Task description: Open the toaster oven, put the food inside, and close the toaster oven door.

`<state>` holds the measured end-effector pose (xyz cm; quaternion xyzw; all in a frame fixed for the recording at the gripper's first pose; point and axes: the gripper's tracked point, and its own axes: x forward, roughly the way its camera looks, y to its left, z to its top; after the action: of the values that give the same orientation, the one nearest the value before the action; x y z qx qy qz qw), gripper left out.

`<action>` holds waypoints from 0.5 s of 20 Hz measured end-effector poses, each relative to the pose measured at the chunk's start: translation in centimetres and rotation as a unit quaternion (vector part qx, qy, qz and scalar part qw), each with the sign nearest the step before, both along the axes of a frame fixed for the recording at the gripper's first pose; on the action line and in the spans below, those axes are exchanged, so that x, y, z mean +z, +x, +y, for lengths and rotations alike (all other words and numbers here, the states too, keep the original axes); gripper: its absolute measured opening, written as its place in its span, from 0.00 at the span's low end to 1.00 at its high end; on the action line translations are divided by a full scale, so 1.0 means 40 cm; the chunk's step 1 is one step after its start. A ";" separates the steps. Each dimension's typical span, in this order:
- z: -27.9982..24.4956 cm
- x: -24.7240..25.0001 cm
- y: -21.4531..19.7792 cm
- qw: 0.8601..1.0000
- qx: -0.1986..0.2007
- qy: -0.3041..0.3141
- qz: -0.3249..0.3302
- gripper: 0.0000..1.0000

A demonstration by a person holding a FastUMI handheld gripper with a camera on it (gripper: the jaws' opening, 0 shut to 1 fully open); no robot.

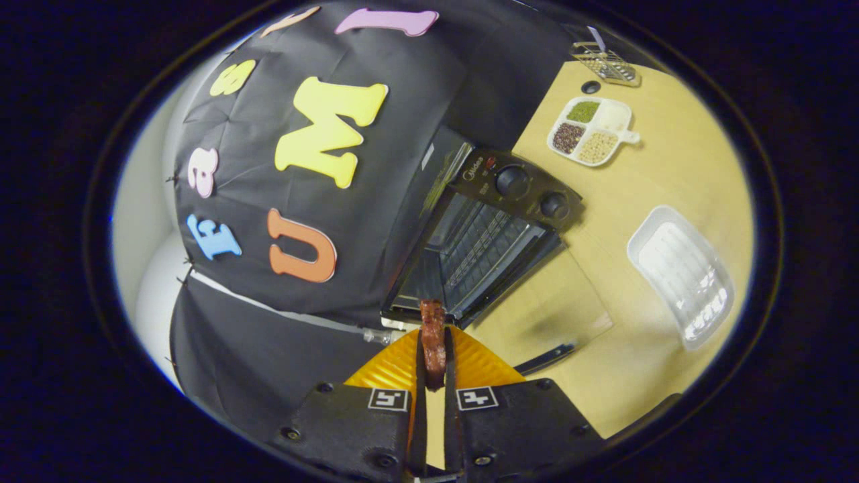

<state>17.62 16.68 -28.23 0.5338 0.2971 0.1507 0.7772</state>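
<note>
The wooden table (678, 181) spreads out beyond the tongs, carrying everything else, with the booth's black cloth wall rising behind it.

The black toaster oven (483, 228) stands on the table just ahead of the tongs, against the cloth wall. Its glass door (557, 305) is swung fully down and lies flat toward the table, its dark handle (545, 358) at the near edge. The cavity is open to view, with a wire rack (480, 251) inside. Two round knobs (513, 180) sit on the control panel beside the cavity.

A clear plastic tray (681, 275) lies on the table well apart from the oven, on the far side of the open door.

A white divided dish (590, 131) sits farther back on the table, beyond the oven's control panel; its four compartments hold different grains or beans: green, white, dark and pale tan.

A small wire basket (607, 64) stands at the far corner of the table, beyond the divided dish, and a small dark round spot lies on the table between the two.

The tongs (433, 349) are drawn narrow, both fingers pressed against a strip of reddish-brown food (433, 335), seemingly a piece of meat. The piece stands upright between the fingers, its upper end poking past the tips, right at the front lip of the open oven cavity and not yet inside.
</note>
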 end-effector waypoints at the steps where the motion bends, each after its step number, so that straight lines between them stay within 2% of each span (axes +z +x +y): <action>1: 0.010 -0.015 0.030 0.999 -0.032 0.004 0.004 0.13; 5: 0.070 -0.064 0.134 0.996 -0.092 0.006 0.015 0.13; 7: 0.079 -0.076 0.189 0.991 -0.135 0.020 0.017 0.13; 10: 0.104 -0.092 0.260 0.983 -0.178 0.037 0.024 0.13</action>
<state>28.04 20.84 -31.91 0.6101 0.2104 0.0080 0.7638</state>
